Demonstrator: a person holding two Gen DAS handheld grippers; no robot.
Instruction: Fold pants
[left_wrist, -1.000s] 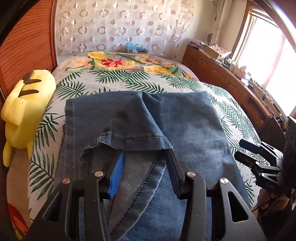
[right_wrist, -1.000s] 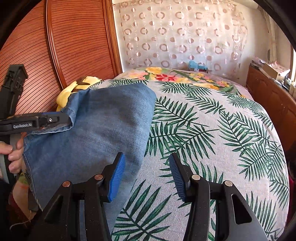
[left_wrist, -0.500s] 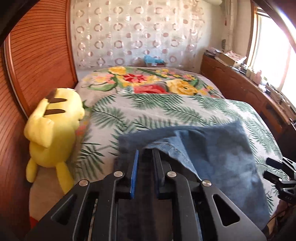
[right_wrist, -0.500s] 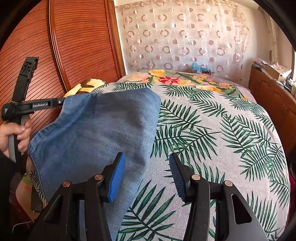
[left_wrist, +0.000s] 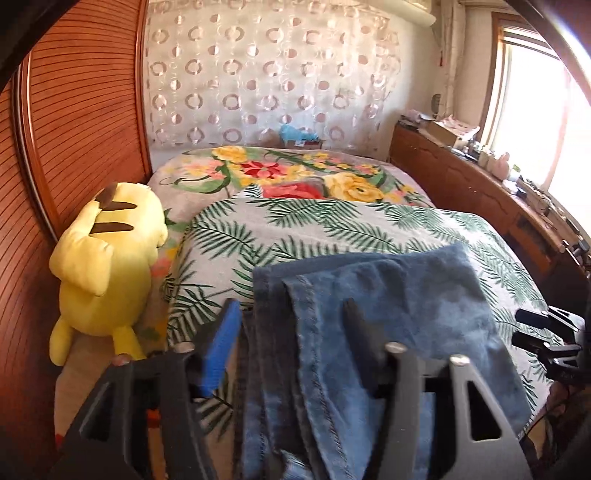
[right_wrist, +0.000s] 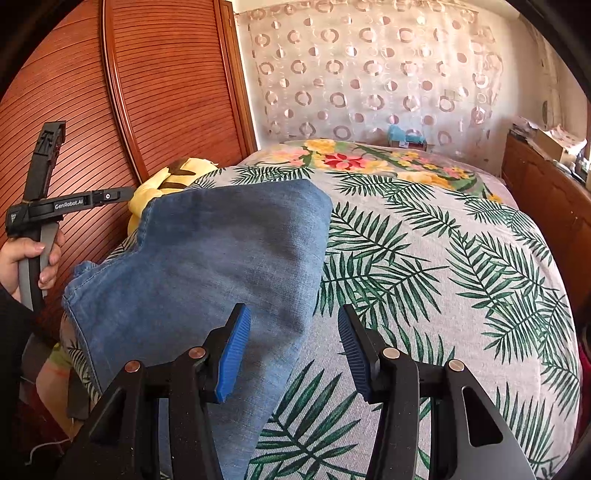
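Note:
The blue denim pants (left_wrist: 388, 306) lie folded on the near left part of the bed, also seen in the right wrist view (right_wrist: 221, 258). My left gripper (left_wrist: 291, 325) is open, its fingers either side of the pants' stitched edge, which drapes between them. In the right wrist view the left gripper (right_wrist: 122, 194) is raised beside the pants' left corner. My right gripper (right_wrist: 293, 339) is open and empty, low over the pants' right edge and the bedspread. In the left wrist view the right gripper (left_wrist: 532, 328) shows at the right.
The bed (right_wrist: 443, 258) has a palm-leaf bedspread. A yellow plush toy (left_wrist: 107, 266) lies at the left edge by the wooden slatted wall (right_wrist: 166, 92). A wooden sideboard (left_wrist: 498, 206) with small items runs along the right under the window.
My left gripper was open around the denim hem, shut on it while pulling back, and has now opened, leaving the fabric draped between its fingers. The right gripper stayed open, nearly still.

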